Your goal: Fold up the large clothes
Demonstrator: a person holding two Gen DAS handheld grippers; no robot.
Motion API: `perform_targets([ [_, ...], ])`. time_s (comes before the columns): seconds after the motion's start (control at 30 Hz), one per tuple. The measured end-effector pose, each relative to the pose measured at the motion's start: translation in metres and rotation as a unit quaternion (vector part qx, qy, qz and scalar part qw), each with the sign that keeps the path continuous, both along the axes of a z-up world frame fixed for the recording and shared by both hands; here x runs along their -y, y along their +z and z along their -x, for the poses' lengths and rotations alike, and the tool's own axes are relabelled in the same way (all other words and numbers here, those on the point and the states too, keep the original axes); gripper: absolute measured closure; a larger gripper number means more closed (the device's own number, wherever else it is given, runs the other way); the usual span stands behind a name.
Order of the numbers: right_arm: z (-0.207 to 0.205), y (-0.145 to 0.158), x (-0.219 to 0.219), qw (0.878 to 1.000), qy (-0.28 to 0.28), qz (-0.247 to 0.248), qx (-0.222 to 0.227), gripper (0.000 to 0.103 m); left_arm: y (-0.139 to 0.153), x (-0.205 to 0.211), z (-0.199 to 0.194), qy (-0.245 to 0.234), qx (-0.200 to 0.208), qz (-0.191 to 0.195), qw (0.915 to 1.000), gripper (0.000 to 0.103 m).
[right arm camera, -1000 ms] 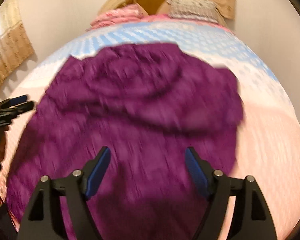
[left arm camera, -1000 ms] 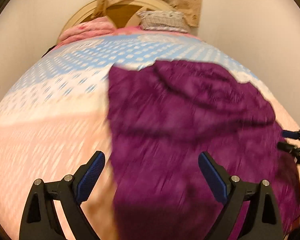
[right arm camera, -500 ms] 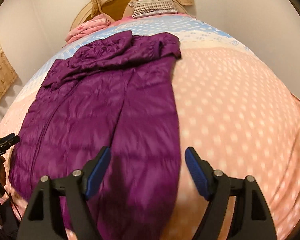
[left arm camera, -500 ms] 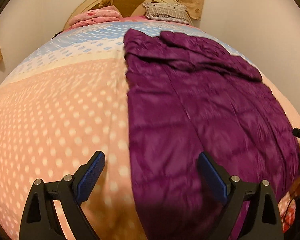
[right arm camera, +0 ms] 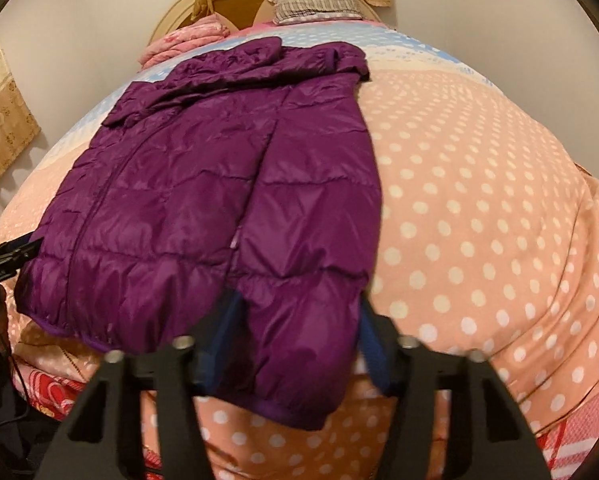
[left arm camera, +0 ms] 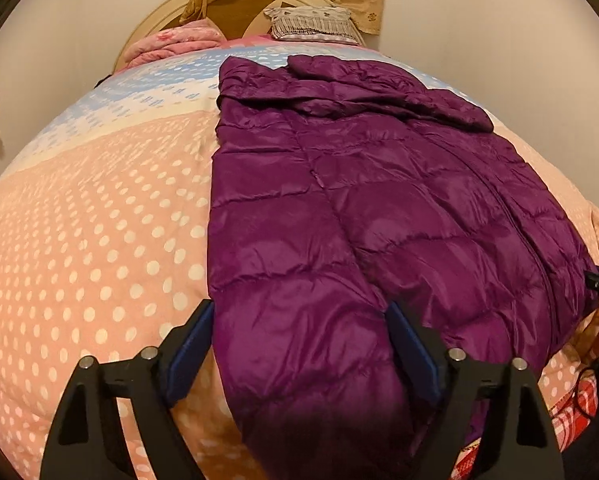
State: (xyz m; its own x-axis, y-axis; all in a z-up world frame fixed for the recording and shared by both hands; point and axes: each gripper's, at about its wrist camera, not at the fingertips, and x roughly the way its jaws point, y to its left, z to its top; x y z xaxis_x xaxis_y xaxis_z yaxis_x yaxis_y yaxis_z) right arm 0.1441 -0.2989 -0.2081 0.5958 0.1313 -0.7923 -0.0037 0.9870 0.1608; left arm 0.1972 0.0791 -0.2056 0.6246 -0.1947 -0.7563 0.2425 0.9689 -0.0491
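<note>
Nearest in both wrist views the purple padded jacket (left arm camera: pixel 359 216) lies flat on the polka-dot bed cover (left arm camera: pixel 99 220), its hem toward the foot of the bed and its collar and a bunched sleeve toward the headboard (left arm camera: pixel 235 4). The left claw (left arm camera: pixel 299 344) is closing, its blue pads standing on either side of the jacket's near left corner with clear fabric between them, not yet pressing. The right claw (right arm camera: pixel 295 340) is also closing, narrower, over the right hem corner, and the pads do not appear to pinch it yet. I judge the task barely begun: the jacket is spread out and roughly smoothed, but no fold has been made, and the sleeves, sides and final halving are all left. The right wrist view alone shows the hem (right arm camera: pixel 283 416) draping over the bed's edge; the left view cuts it off in shadow. The left view shows the zip line (left arm camera: pixel 515 220) and the right side more fully. Farthest, both show a striped pillow (right arm camera: pixel 315 2) and a pink quilt (left arm camera: pixel 171 42).
</note>
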Motion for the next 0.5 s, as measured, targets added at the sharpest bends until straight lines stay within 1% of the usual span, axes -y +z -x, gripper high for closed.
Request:
perform_targets([
  [0.03, 0.001, -0.001, -0.001, 1.000, 0.001, 0.001, -0.001, 0.055, -0.001, 0.000, 0.001, -0.003, -0.001, 0.002, 1.0000, 0.024],
  [0.1, 0.006, -0.002, -0.003, 1.000, 0.000, 0.001, -0.001, 0.059, -0.001, -0.001, 0.003, -0.004, -0.002, 0.004, 1.0000, 0.026],
  [0.13, 0.006, -0.003, -0.003, 1.000, 0.000, 0.000, -0.001, 0.061, -0.001, 0.000, 0.004, -0.006, -0.001, 0.001, 1.0000, 0.030],
  [0.17, 0.008, -0.003, -0.002, 1.000, 0.000, -0.003, 0.000, 0.063, -0.001, 0.001, 0.007, -0.009, 0.001, -0.001, 1.0000, 0.036],
  [0.2, 0.009, -0.004, -0.002, 1.000, 0.000, -0.006, 0.002, 0.067, -0.002, 0.002, 0.008, -0.012, 0.002, -0.001, 0.9999, 0.042],
  [0.27, 0.011, -0.004, -0.001, 1.000, 0.003, -0.014, 0.008, 0.077, -0.001, 0.005, 0.013, -0.022, 0.000, 0.005, 0.9998, 0.068],
  [0.3, 0.012, -0.003, -0.001, 1.000, 0.006, -0.022, 0.010, 0.085, 0.000, 0.010, 0.017, -0.029, 0.006, -0.003, 0.9995, 0.076],
  [0.33, 0.013, -0.003, 0.000, 0.999, 0.009, -0.036, 0.012, 0.089, 0.002, 0.013, 0.019, -0.035, 0.009, -0.010, 0.9993, 0.085],
  [0.37, 0.015, -0.003, 0.001, 0.999, 0.010, -0.044, 0.013, 0.090, 0.005, 0.015, 0.020, -0.037, 0.013, -0.014, 0.9991, 0.091],
  [0.43, 0.017, -0.002, 0.001, 0.999, 0.013, -0.048, 0.016, 0.091, 0.012, 0.014, 0.024, -0.041, 0.021, -0.010, 0.9989, 0.095],
  [0.5, 0.017, 0.002, 0.001, 0.998, 0.016, -0.056, 0.018, 0.092, 0.020, 0.011, 0.025, -0.046, 0.028, -0.005, 0.9986, 0.096],
])
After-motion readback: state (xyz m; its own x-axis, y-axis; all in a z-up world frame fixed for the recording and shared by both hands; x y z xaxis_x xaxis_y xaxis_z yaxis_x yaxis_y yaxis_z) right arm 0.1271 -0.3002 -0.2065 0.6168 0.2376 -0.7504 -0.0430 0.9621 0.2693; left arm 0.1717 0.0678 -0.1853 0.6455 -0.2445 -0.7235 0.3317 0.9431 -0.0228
